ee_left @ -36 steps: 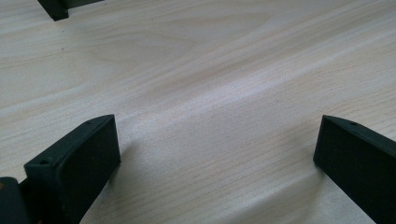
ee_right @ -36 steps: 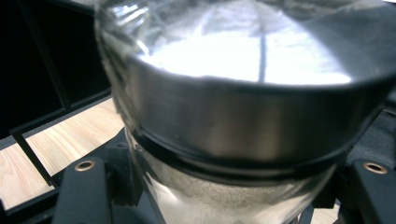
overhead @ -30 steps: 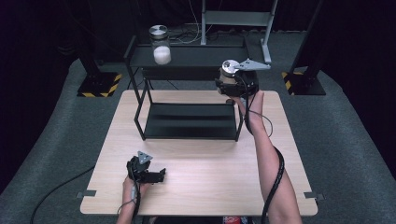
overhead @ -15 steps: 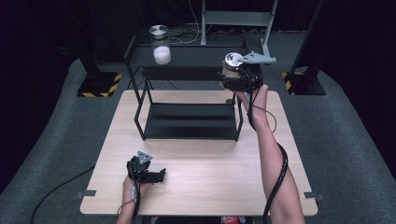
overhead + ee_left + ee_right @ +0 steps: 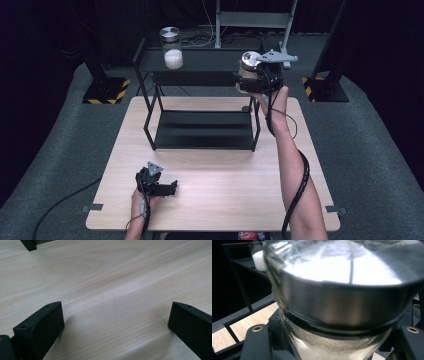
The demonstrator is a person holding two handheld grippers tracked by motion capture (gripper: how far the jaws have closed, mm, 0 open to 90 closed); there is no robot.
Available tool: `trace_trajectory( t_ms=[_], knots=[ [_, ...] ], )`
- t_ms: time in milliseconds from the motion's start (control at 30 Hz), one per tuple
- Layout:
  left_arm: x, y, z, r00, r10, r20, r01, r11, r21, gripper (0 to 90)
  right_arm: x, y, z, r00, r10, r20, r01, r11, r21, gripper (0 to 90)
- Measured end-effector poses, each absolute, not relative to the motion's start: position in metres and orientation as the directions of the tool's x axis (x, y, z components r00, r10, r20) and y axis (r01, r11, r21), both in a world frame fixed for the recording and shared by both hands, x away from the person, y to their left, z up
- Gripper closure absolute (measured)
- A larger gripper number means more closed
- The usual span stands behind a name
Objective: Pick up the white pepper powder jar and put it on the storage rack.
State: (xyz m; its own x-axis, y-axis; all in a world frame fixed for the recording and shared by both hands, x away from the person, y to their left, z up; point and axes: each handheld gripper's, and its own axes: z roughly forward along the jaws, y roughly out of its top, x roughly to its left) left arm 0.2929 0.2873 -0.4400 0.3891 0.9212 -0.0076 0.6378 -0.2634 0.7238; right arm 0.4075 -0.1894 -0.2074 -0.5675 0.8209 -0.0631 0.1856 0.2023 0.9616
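My right gripper (image 5: pixel 246 76) is shut on a glass jar (image 5: pixel 248 64) with a metal lid and pale powder inside. It holds the jar in the air at the right end of the black shelf's top tier (image 5: pixel 210 59). In the right gripper view the held jar (image 5: pixel 342 290) sits close up between the two jaws. A second jar (image 5: pixel 172 50) with white contents stands on the top tier's left end, and this other jar (image 5: pixel 258 255) is at the upper left. My left gripper (image 5: pixel 171 188) rests open on the table (image 5: pixel 225 190) near the front edge, with nothing but bare wood between the jaws of the left gripper (image 5: pixel 116 322).
The black two-tier shelf stands at the back of the wooden table, and its lower tier (image 5: pixel 202 130) is bare. One shelf foot (image 5: pixel 28 243) is just ahead of the left gripper. A metal stand (image 5: pixel 255 20) and black posts stand on the grey floor behind.
My right gripper has lifted the jar a little higher, up to the level of the top tier's right end. The left gripper has stayed put.
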Motion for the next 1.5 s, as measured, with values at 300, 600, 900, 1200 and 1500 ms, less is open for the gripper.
trace_trajectory(
  t_ms=[300, 600, 900, 1200, 1500],
  knots=[
    [0.293, 0.287, -0.44, 0.389, 0.921, -0.007, 0.638, -0.264, 0.723, 0.0, 0.407, -0.188, -0.194, -0.57, 0.819, -0.067, 0.168, 0.197, 0.966, 30.3],
    [0.293, 0.287, -0.44, 0.389, 0.921, -0.007, 0.638, -0.264, 0.723, 0.0, 0.41, -0.183, -0.18, -0.564, 0.821, -0.085, 0.158, 0.209, 0.965, 30.3],
    [0.293, 0.287, -0.44, 0.39, 0.921, -0.007, 0.638, -0.265, 0.723, 0.0, 0.425, -0.178, -0.165, -0.546, 0.833, -0.087, 0.171, 0.213, 0.962, 30.3],
    [0.293, 0.287, -0.44, 0.389, 0.921, -0.008, 0.638, -0.263, 0.724, 0.0, 0.447, -0.171, -0.155, -0.526, 0.846, -0.08, 0.206, 0.219, 0.954, 30.3],
    [0.293, 0.287, -0.44, 0.389, 0.921, -0.008, 0.638, -0.264, 0.724, 0.0, 0.469, -0.164, -0.15, -0.505, 0.861, -0.066, 0.25, 0.219, 0.943, 30.3]
  ],
)
